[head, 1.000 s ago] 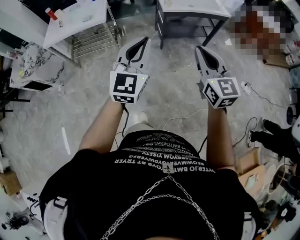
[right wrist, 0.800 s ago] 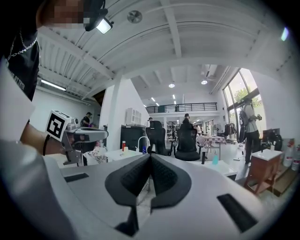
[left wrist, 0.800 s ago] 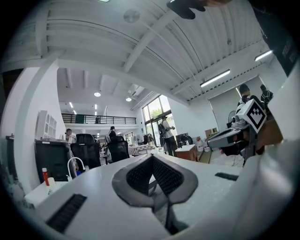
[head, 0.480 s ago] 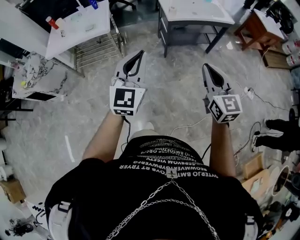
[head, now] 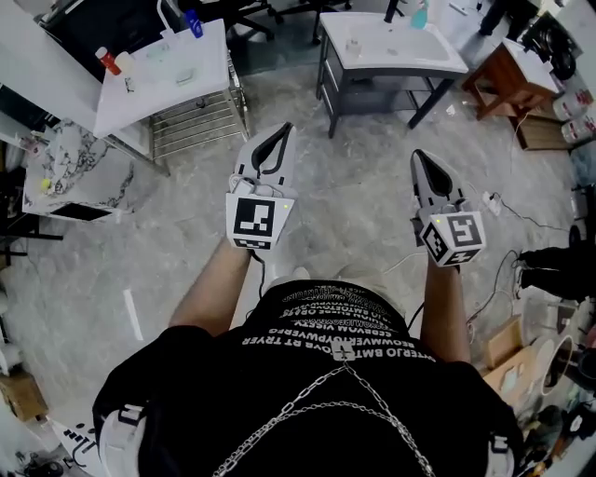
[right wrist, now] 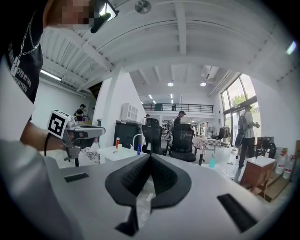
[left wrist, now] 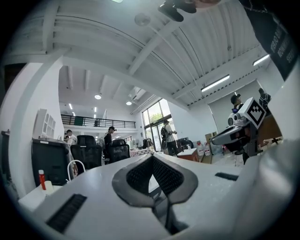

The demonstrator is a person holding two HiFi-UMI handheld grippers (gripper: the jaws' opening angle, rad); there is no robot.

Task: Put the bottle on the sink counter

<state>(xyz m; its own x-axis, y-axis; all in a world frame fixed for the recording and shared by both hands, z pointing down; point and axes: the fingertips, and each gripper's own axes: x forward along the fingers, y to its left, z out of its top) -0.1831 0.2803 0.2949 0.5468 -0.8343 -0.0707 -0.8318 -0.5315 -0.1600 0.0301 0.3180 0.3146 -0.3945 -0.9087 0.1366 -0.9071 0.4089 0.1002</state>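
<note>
Grey marbled floor [head: 168, 214]: lies under both grippers, which hang in the air above it, well apart from every counter.
Left gripper [head: 286, 128]: jaws closed tip to tip with nothing between them. It points forwards.
Right gripper [head: 416, 156]: jaws pressed together and likewise empty. It is level with the left one, with a clear gap between the two.
White sink counter [head: 140, 88]: ahead and to the left of the left gripper.
Blue bottle [head: 193, 22]: upright at that counter's far edge.
Red bottle [head: 108, 60]: upright near the counter's left corner, apart from the blue one.
Second sink unit [head: 391, 51]: white top on dark legs, further ahead between the two grippers.
Turquoise bottle [head: 419, 14]: stands at the back edge of the second unit.
Task's bottle: which of the three it is cannot be told. Neither gripper holds any.
Wooden table [head: 498, 70]: just right of the second unit.
Person [head: 326, 391]: black printed shirt, bare forearms reaching to the grippers.
</note>
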